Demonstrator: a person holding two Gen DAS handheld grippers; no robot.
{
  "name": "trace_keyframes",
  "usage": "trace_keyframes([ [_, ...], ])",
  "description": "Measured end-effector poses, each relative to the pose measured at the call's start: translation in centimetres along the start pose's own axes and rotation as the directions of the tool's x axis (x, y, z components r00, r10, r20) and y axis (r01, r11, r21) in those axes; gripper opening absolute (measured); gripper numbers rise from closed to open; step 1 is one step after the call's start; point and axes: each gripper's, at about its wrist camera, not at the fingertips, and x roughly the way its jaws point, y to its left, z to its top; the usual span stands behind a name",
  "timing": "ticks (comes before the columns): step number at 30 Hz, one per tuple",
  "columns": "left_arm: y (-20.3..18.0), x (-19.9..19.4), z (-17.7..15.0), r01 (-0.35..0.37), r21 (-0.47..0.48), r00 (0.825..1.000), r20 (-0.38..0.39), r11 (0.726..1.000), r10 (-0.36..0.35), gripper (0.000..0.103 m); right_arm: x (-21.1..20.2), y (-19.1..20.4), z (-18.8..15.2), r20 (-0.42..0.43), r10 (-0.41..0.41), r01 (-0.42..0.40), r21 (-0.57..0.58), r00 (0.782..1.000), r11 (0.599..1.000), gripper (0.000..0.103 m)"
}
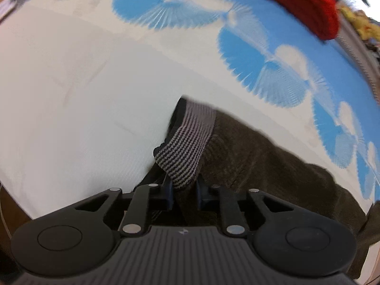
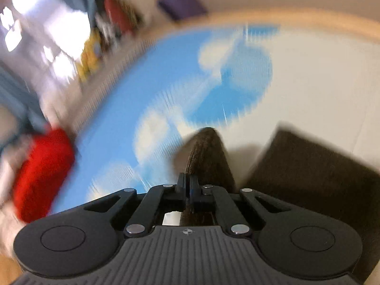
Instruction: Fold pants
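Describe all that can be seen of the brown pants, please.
The pants are dark brown, of a soft, ribbed-looking cloth, with a striped grey and black waistband. They lie partly on the white and blue bed cover. The left gripper holds the waistband between its jaws. The right gripper is shut on a raised fold of the brown cloth, while another part lies flat to its right.

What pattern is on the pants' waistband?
Fine grey-and-black stripes on the waistband; the pants are dark brown. Clearest in the left wrist view.
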Motion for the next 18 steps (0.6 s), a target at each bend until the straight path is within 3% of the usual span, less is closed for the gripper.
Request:
trace_keyframes([
  [2,0.1,-1.3,-0.3,0.046,0.01,0.998,0.047,0.999,-0.047,0.018,-4.1,-0.9,0.8,0.106,0.006,-0.009,0.023,0.994,1.0,0.001],
  [4,0.5,-1.2,-0.7,0.081,0.008,0.996,0.022,0.997,-0.081,0.018,-6.9,-2.8,0.9,0.14,-0.079,0.073,0.051,0.987,0.996,0.001],
  [6,0.8,-0.3,-1.0,0.041,0.026,0.998,-0.041,0.999,-0.04,0.018,-7.2,-5.2,0.1,0.04,-0.223,0.222,0.033,0.974,0.975,0.001],
  [7,0.8,0.0,-1.1,0.021,0.041,0.998,-0.062,0.999,-0.019,0.018,-6.7,-6.5,-0.5,-0.031,-0.296,0.297,0.02,0.955,0.955,0.001],
  [9,0.5,0.4,-1.3,0.003,0.082,0.997,-0.079,0.997,0.003,0.018,-5.5,-9.7,-2.1,-0.206,-0.412,0.422,0.004,0.888,0.907,0.002],
  [10,0.3,0.3,-1.3,0.002,0.095,0.997,-0.077,0.995,0.005,0.018,-5.6,-11.2,-2.4,-0.245,-0.415,0.436,0.037,0.876,0.899,0.002],
  [11,0.3,0.1,-1.3,0.008,0.098,0.998,-0.067,0.995,-0.001,0.018,-5.8,-12.1,-2.4,-0.256,-0.399,0.429,0.072,0.881,0.9,0.002],
  [13,0.5,-0.4,-1.2,0.038,0.075,0.998,-0.052,0.996,-0.034,0.018,-6.7,-12.5,-1.7,-0.226,-0.351,0.379,0.099,0.909,0.92,0.001],
  [16,1.0,-1.3,-1.2,0.061,0.062,0.998,-0.03,0.996,-0.059,0.017,-8.4,-10.1,-0.9,-0.136,-0.3,0.306,0.033,0.944,0.951,0.001],
  [17,1.0,-1.3,-1.2,0.057,0.062,0.998,-0.036,0.996,-0.054,0.017,-8.8,-9.6,-0.9,-0.116,-0.303,0.307,0.016,0.946,0.952,0.001],
  [18,1.2,-1.1,-1.4,0.049,0.062,0.998,-0.05,0.997,-0.046,0.018,-8.9,-9.6,-1.1,-0.116,-0.342,0.345,0.006,0.933,0.939,0.001],
])
